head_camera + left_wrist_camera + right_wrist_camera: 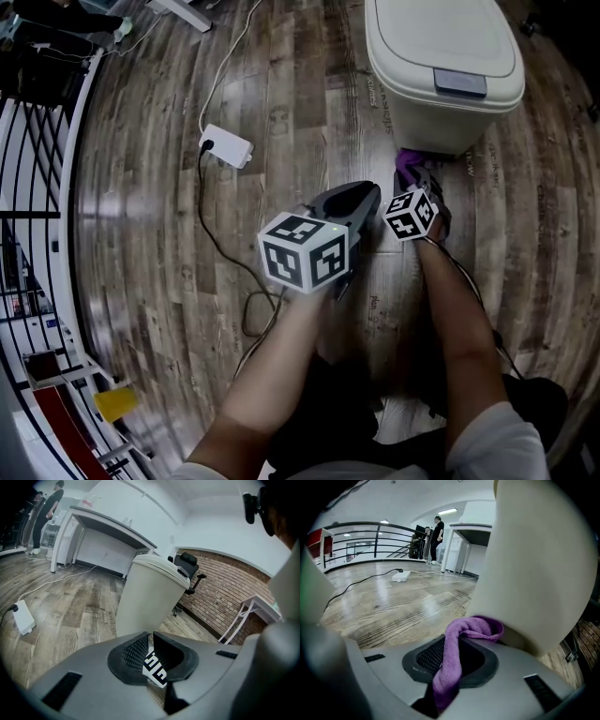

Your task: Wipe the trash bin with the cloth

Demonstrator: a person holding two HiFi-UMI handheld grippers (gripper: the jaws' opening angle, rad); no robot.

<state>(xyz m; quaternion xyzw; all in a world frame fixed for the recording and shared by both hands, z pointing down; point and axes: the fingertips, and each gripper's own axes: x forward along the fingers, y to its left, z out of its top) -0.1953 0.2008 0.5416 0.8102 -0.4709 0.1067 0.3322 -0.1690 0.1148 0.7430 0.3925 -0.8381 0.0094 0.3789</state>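
Note:
The cream trash bin [441, 66] stands on the wood floor ahead of me, with a grey pedal-lid button on top. My right gripper [415, 178] is low against the bin's front base, shut on a purple cloth [405, 164]. In the right gripper view the cloth [474, 626] hangs down between the jaws, and its upper fold touches the bin's wall [534, 564]. My left gripper [364, 201] hovers just left of the right one, its jaws closed together with nothing in them. It faces the bin [145, 597] from a short distance.
A white power strip [226, 146] with a white lead and a black cable lies on the floor to the left. A black railing [37, 187] borders the far left. A white desk [108, 527], an office chair [190, 566] and a brick wall [225, 597] stand behind the bin. A person [436, 534] stands far off.

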